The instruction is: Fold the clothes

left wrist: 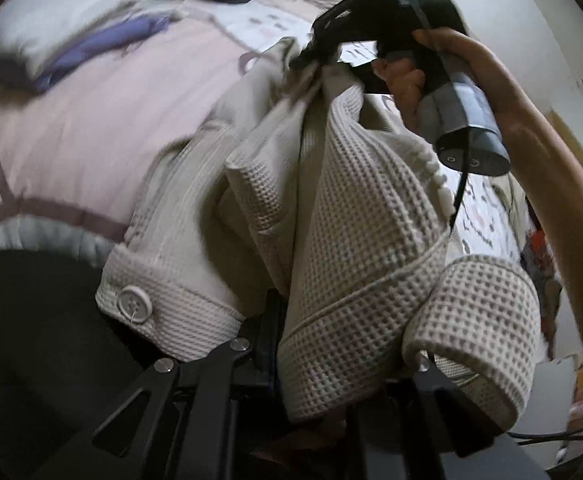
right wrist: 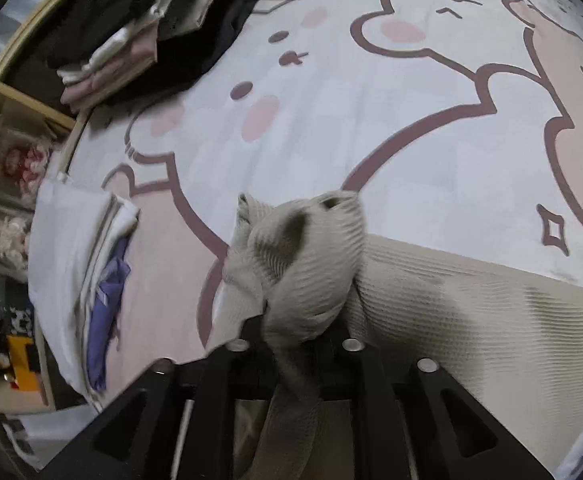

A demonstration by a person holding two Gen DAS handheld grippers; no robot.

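A beige waffle-knit garment [left wrist: 363,240] with a large button [left wrist: 133,303] hangs bunched between both grippers over the bed. My left gripper [left wrist: 287,308] is shut on its lower folds, and the cloth drapes over and hides the fingertips. In the left wrist view the right gripper [left wrist: 313,56] sits at the top, held by a person's hand [left wrist: 407,80], with the garment's upper edge pinched at its tip. In the right wrist view a wad of the garment [right wrist: 299,256] fills the right gripper [right wrist: 291,324] and covers its pads. The rest of the garment [right wrist: 471,320] lies on the sheet to the right.
A bedsheet [right wrist: 371,128] printed with cartoon bears spreads ahead. A stack of folded dark and pink clothes [right wrist: 131,48] sits at its far left corner. A white and purple folded pile [right wrist: 79,248] lies at the left edge. Shelves [right wrist: 7,160] stand beyond the bed.
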